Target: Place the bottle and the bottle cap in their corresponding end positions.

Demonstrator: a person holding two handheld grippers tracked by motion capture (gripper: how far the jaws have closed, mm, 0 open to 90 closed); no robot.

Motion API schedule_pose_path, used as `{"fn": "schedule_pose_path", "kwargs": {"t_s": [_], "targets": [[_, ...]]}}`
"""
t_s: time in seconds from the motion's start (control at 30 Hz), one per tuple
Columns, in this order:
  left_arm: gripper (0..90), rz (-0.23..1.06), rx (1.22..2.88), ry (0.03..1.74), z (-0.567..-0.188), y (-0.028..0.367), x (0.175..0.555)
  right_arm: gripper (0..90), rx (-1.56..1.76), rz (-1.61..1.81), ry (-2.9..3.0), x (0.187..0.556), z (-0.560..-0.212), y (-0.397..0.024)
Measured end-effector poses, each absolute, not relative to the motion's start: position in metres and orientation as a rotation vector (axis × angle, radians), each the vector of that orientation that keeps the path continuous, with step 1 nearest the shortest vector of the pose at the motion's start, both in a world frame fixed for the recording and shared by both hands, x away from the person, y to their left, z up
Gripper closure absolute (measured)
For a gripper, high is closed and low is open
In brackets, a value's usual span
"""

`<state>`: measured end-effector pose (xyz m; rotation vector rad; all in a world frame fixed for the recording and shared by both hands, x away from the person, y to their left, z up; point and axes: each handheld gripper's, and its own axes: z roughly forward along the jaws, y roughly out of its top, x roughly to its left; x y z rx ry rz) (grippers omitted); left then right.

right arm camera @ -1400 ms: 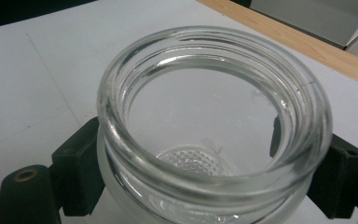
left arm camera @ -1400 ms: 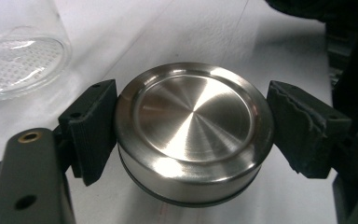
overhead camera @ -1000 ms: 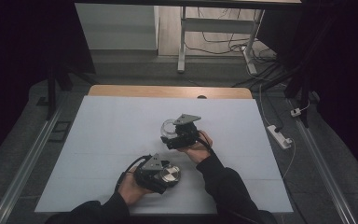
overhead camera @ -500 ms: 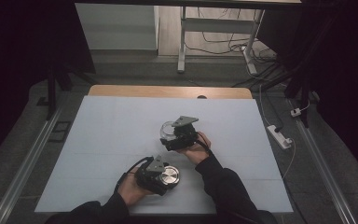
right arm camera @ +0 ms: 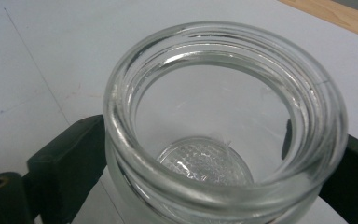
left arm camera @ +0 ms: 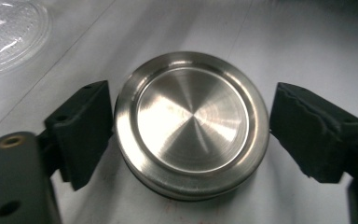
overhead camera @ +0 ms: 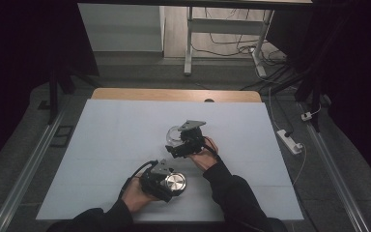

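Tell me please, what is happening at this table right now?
A person works with a tool in each hand on a white table. The left tool has just opened around a round metal lid lying flat; a gap shows at one side. The right tool sits around an open, empty glass jar, its jaws having just opened too.

Two dark long sleeves enter from the near edge, each bare hand gripping black tongs. The left tongs (overhead camera: 166, 181) trail a black cable looping leftward; the right tongs (overhead camera: 186, 140) carry a grey three-cornered plate on top. Seen up close, each set ends in two blocky matte-black pads (left arm camera: 81, 130) with ridged inner faces, and a brass-coloured screw socket sits in the dark bracket at lower left.
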<state>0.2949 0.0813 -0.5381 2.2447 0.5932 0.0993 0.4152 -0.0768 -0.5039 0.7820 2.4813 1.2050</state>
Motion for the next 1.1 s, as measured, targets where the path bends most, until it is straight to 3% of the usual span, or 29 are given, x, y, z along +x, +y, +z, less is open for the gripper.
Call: {"fn": "schedule_pose_path", "kwargs": {"t_s": [1.1], "targets": [[0.0,0.100,2.169,0.730,-0.511,0.142,0.280,0.0,0.782,1.297,2.526,0.374,-0.479,-0.115]]}}
